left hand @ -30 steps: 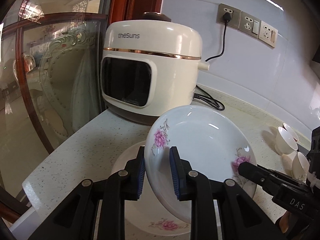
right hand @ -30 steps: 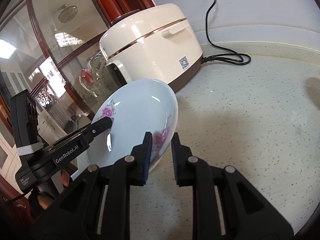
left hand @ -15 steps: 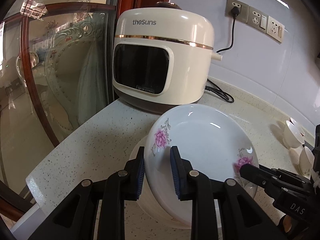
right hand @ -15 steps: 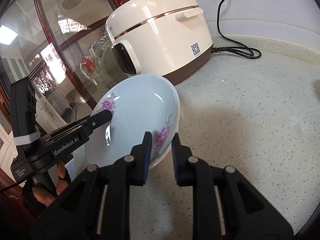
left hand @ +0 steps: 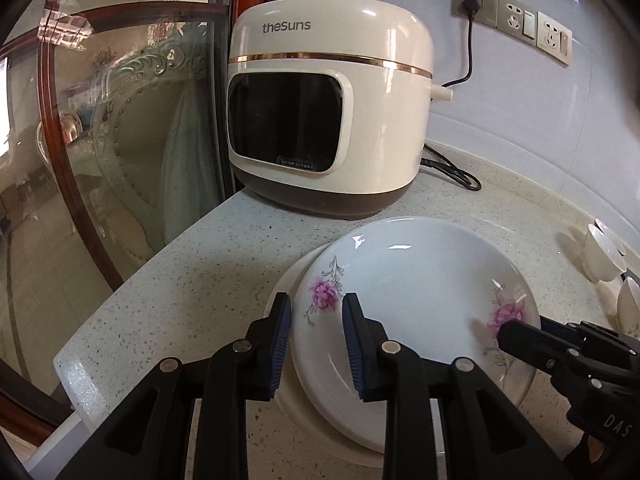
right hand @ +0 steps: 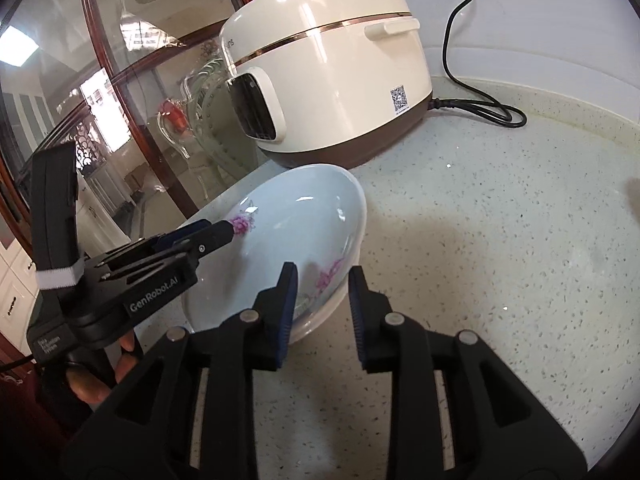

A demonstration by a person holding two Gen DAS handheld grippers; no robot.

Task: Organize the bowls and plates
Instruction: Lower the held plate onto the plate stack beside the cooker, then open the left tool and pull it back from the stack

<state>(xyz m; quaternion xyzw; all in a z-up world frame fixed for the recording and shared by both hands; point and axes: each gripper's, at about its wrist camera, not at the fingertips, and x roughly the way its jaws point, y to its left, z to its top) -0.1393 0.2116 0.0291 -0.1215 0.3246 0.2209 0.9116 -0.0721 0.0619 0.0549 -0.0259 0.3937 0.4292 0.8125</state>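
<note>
- Printed in grey on the lid of the cream rice cooker [left hand: 328, 120]: "theSuns". Under its dark window, one line of print too small to read.
- On the side of the cooker, in the right wrist view: a square QR label [right hand: 400, 98], with no readable words beside it.
- On the body of the left gripper [left hand: 316, 344], seen from the right wrist camera: "GenRobot.AI" in white. Lower down, more white print, too small to read.
- On the body of the right gripper [right hand: 322, 312], seen from the left wrist camera: the letters "DAS", near the picture edge.
- Left gripper: only narrowly apart, around the near rim of the upper plate [left hand: 420, 288]. One blue pad outside the rim, the other inside beside a pink flower, both seemingly pressed on it, so held.
- Right gripper: jaws just been opening, now a little apart. Opposite rim of the upper plate between the pads, with a thin gap at the outer pad, so no grip.
- Upper plate: white with pink flowers, lying on the lower plate [left hand: 286, 280], set off to one side, with an edge of the lower plate showing.
- Both plates on the speckled counter [left hand: 180, 300], just in front of the rice cooker.
- Under the left gripper's handle: a hand [right hand: 92, 392].
- Near the right edge of the left wrist view: small white cups [left hand: 602, 256], well apart from the plates.
</note>
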